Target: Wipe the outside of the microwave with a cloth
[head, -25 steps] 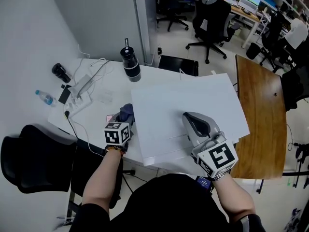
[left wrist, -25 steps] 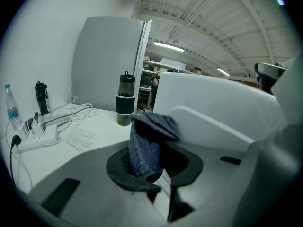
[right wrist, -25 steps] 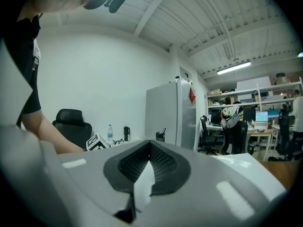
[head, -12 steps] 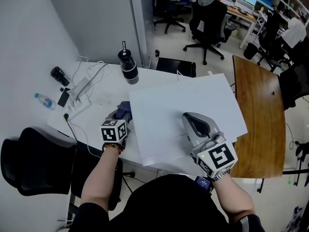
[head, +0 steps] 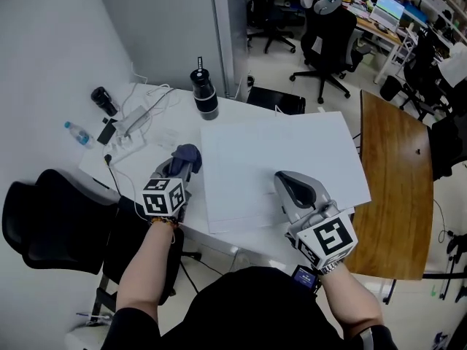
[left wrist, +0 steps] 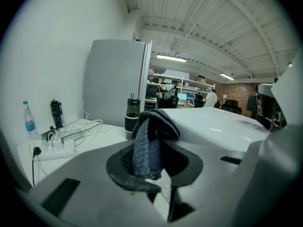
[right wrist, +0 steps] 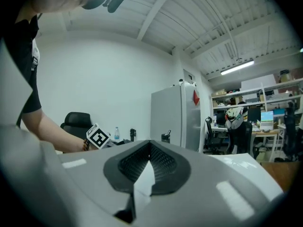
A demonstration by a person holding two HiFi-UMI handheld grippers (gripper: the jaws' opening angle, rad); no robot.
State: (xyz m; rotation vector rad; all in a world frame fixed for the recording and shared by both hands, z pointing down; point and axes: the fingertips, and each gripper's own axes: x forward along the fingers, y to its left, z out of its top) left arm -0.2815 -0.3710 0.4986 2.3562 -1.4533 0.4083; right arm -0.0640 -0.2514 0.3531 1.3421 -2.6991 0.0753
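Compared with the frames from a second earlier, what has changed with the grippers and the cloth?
The left gripper, shut on the blue cloth throughout, has lifted it beside the microwave to about its top edge. Nothing was taken or released. The right gripper stays shut and empty over that top. The things on the table are unmoved.

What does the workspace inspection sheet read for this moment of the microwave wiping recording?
Surface: white table.
Job's things: white box-shaped microwave on it; dark blue cloth.
Clutter: black tumbler, clear plastic water bottle, small black cylinder.
Grippers: left gripper shut on cloth beside microwave's left edge; right gripper shut, empty, over its top.
Cables: white power strip, white cords.
Surroundings: grey cabinet, black office chairs, brown wooden table.
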